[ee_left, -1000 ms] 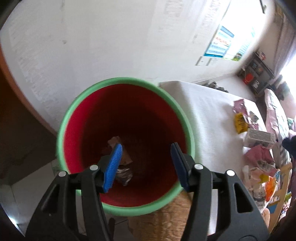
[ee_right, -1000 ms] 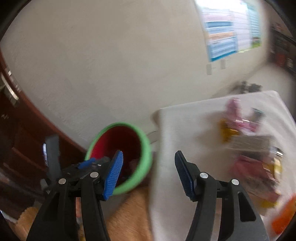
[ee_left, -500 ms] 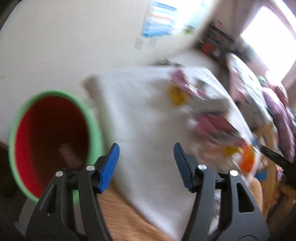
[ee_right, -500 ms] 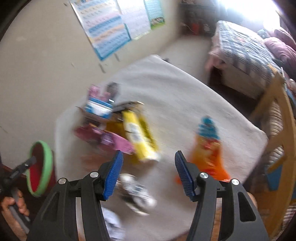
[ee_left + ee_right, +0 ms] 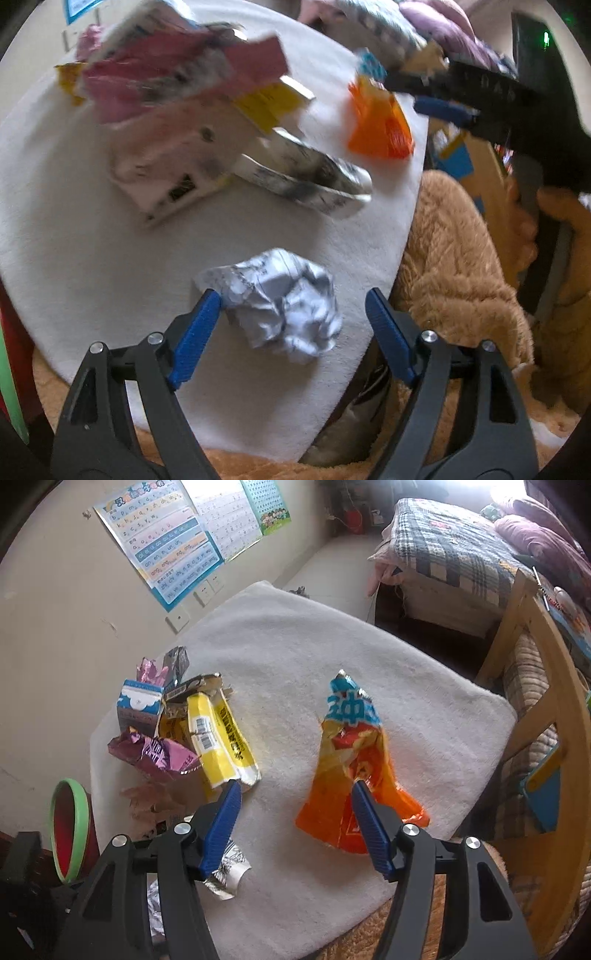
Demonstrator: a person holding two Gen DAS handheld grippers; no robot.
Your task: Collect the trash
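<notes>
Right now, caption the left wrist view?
Left gripper opening around crumpled foil wrapper on white towel.

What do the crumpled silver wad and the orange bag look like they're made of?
Silver wad: probably metallised foil or film wrapper; shiny grey, sharp creases hold their shape. Orange bag: glossy printed plastic film, likely a snack packet; torn open top, reflective sheen.

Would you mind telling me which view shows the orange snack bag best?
The right wrist view: the orange bag lies sharp and nearly whole on the white towel, blue printed top included, only partly covered by a tool finger. The left wrist view shows it small, blurred, near the towel's edge, its top behind the other tool.
</notes>
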